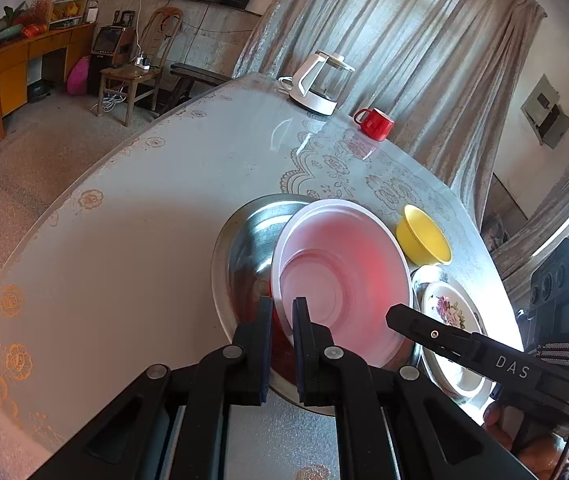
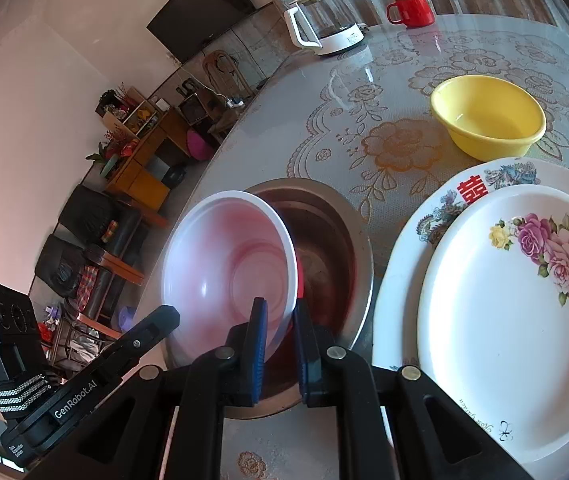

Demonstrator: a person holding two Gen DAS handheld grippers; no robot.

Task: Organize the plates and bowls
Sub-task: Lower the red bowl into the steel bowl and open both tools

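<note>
A red bowl with a white inside [image 1: 344, 276] is tilted over a steel bowl [image 1: 244, 256] on the table. My left gripper [image 1: 282, 308] is shut on the near rim of the red bowl. My right gripper [image 2: 280, 308] is shut on the same bowl's rim [image 2: 236, 268] from the other side, above the steel bowl [image 2: 332, 240]. A yellow bowl [image 2: 488, 116] stands farther back; it also shows in the left wrist view [image 1: 424, 236]. A rose plate [image 2: 524, 312] lies on a larger plate [image 2: 424, 220] at the right.
A white glass kettle [image 1: 320, 80] and a red mug [image 1: 376, 124] stand at the far edge of the round table by the curtain. The table edge [image 1: 84, 184] curves off at the left, with floor and furniture beyond.
</note>
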